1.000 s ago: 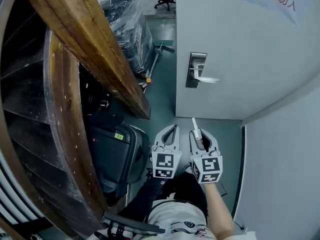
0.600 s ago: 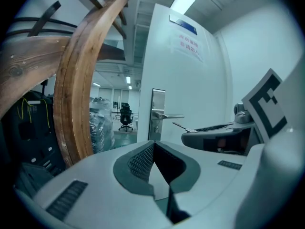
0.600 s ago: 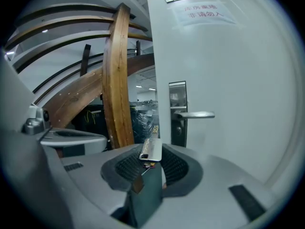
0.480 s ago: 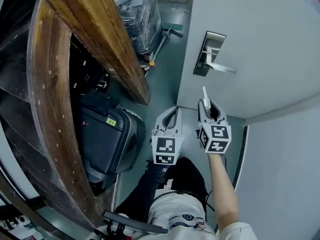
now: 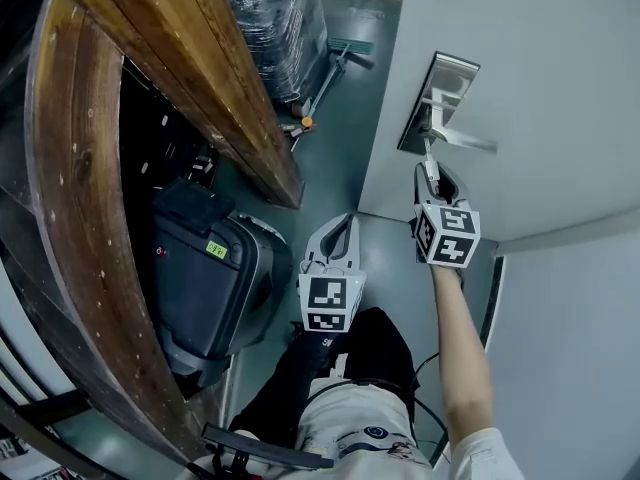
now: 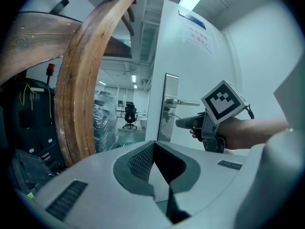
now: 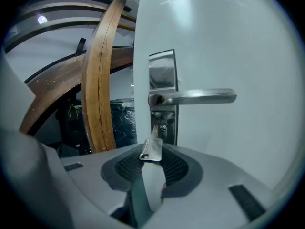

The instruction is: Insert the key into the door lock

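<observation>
— While the right gripper (image 7: 152, 152) clamps the key (image 7: 152, 145), where do we read its tip?
— Just beside the keyhole (image 7: 163, 128) (below the lever handle (image 7: 200, 97)); our left gripper (image 6: 158, 150) is closed, empty.

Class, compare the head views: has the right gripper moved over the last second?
Yes. The right gripper has moved forward toward the lock plate, and its key is now close beneath it.

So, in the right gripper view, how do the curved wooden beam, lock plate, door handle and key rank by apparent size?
Largest to smallest:
1. curved wooden beam
2. lock plate
3. door handle
4. key, smallest even though it is nearest the camera
</observation>
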`<state>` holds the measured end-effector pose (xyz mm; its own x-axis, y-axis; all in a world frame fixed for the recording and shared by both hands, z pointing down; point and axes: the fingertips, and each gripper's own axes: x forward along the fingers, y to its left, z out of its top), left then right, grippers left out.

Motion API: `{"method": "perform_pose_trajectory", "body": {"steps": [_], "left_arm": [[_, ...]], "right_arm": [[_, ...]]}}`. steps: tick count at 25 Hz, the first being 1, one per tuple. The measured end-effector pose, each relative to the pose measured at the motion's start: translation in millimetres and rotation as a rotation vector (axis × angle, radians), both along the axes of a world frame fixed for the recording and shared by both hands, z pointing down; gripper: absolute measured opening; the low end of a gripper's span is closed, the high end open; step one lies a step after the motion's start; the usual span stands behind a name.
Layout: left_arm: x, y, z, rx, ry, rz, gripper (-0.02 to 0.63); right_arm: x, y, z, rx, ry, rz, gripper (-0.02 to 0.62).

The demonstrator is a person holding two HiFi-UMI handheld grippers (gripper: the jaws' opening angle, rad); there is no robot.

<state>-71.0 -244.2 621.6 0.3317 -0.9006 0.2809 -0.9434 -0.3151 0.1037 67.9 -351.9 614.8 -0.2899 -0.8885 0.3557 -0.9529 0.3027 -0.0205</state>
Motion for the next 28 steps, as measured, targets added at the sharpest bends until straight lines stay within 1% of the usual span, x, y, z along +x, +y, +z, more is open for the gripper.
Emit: {"method": "perform_pose_trajectory", "body": {"steps": [6,13,21,24,28], "left_arm": [[-2,-11,1,-0.007,0.009,0.001,0.005],[-1,-13,6,-0.017,0.018,0.005,0.005],[-4,-18,7,-0.018,0.023,-0.008,0.005],[-5,-18,7,-0.024,0.022,-0.013,0.005],[-6,-18,4,-0.029,0.023,-0.017,0.005]], "right_arm": [[-1,-13,7,-0.018,0.010,0.002,0.114],[4,-24,15,-0.038,0.018,0.015,0.114],[5,-30,19,-0.061,-0.001,0.025,0.114],[3,-31,19,-0.086,-0.010,0.063,0.114],[0,-32,16,-0.116,-0.030,0.149,0.114]]}}
